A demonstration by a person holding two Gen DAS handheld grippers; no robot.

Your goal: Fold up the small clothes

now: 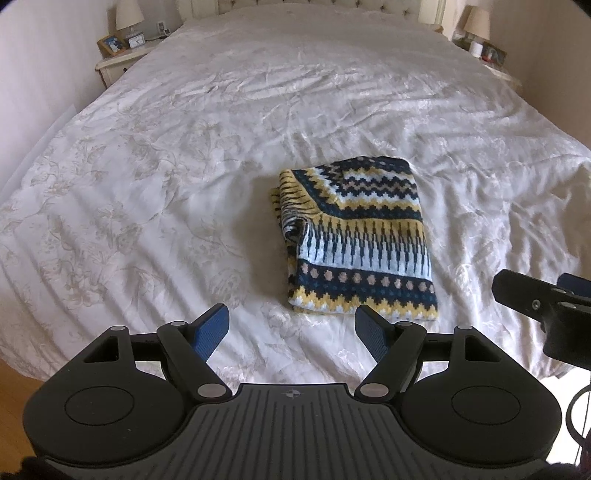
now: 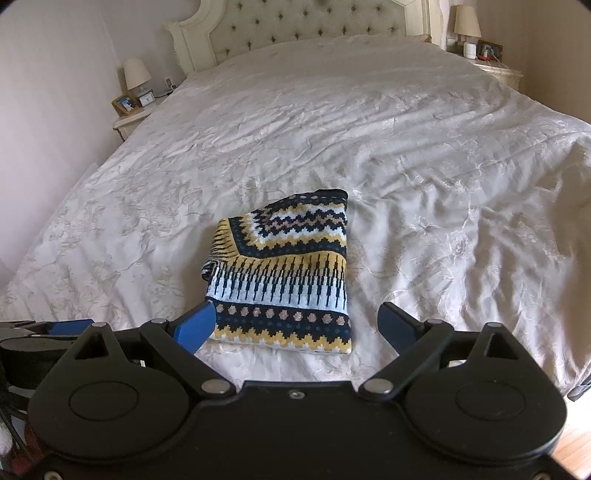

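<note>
A patterned knit sweater (image 1: 358, 240) in navy, yellow, white and tan lies folded into a compact rectangle on the white bedspread (image 1: 166, 184). It also shows in the right wrist view (image 2: 284, 273). My left gripper (image 1: 291, 328) is open and empty, held just in front of the sweater's near edge. My right gripper (image 2: 295, 325) is open and empty, also just short of the near edge, its left finger (image 2: 195, 326) overlapping the sweater's near left corner in view. The right gripper shows at the right edge of the left wrist view (image 1: 546, 299).
The bed has a tufted headboard (image 2: 306, 22). A nightstand with a lamp, clock and photo frame stands at the far left (image 1: 125, 48). Another nightstand with a lamp stands at the far right (image 2: 491, 62). Wooden floor shows below the bed's near edge (image 2: 576, 443).
</note>
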